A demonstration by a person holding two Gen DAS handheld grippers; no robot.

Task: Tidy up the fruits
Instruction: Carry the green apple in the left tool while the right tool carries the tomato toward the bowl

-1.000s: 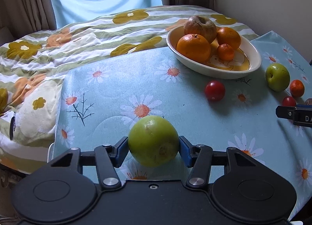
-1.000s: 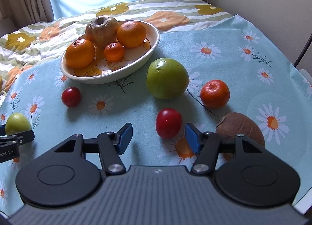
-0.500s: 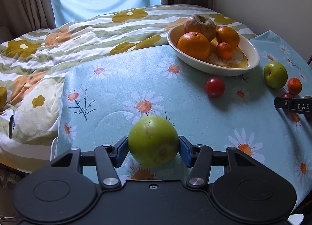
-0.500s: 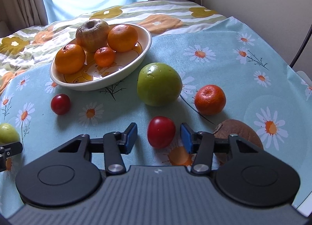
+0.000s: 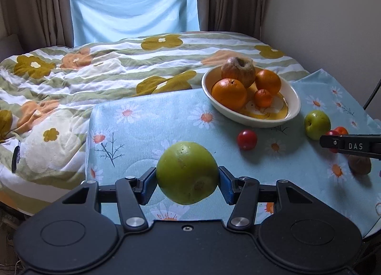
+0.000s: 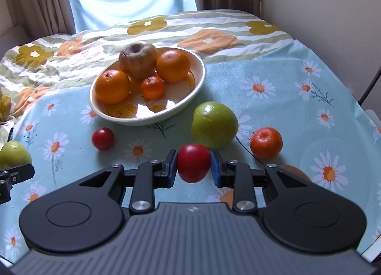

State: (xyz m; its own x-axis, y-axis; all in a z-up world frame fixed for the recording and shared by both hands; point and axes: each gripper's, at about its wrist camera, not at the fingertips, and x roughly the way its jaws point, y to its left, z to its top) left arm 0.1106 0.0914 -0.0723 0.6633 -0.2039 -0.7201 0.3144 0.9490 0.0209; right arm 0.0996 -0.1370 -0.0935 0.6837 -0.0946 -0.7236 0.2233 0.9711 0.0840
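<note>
In the left wrist view, lower centre, the left tongs (image 5: pixel 187 184) clamp a big green apple (image 5: pixel 187 172) at its widest girth: firm, heavy, smooth. In the right view, the right tongs (image 6: pixel 193 167) pinch a small red fruit (image 6: pixel 193 166), glossy and softer, needing gentle pressure. The bowl (image 6: pixel 185 106) sits upper centre.

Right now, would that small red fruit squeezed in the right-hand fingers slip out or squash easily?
Probably slippery: the small red fruit is round and glossy, held only at its sides by the blue fingers. Likely light, being small. It looks thin-skinned, so hard squeezing might bruise it.
</note>
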